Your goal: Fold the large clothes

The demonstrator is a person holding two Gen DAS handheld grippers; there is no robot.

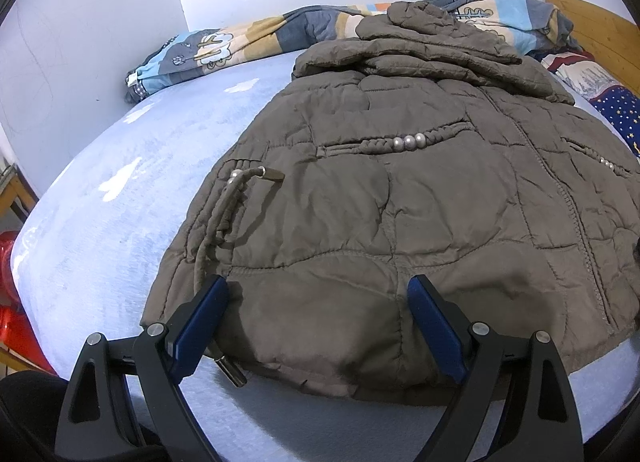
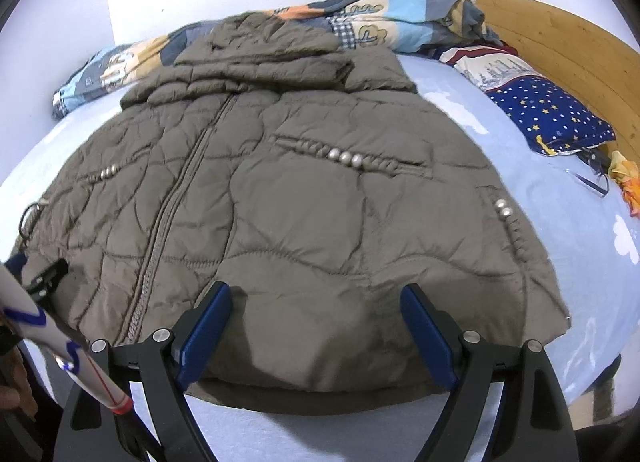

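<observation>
A brown quilted jacket (image 1: pixel 380 201) lies front up on the bed with its zip (image 2: pixel 172 201) closed, its hood at the far end and its hem nearest me. My left gripper (image 1: pixel 318 294) stands open over the hem's left part, near a beaded drawstring (image 1: pixel 224 213). The hem cloth lies between its blue pads (image 1: pixel 212 302) without being pinched. My right gripper (image 2: pixel 316 296) is open too, over the right part of the jacket (image 2: pixel 300 213) hem, right of the zip. A black finger (image 2: pixel 48 272) of the left gripper shows at the left edge of the right wrist view.
The light blue bed sheet (image 1: pixel 120 201) is bare left and right of the jacket. A patterned quilt (image 2: pixel 400 17) lies bunched along the white wall. A starred pillow (image 2: pixel 552 113) sits by the wooden headboard (image 2: pixel 560 41). A red object (image 1: pixel 12 326) stands beside the bed.
</observation>
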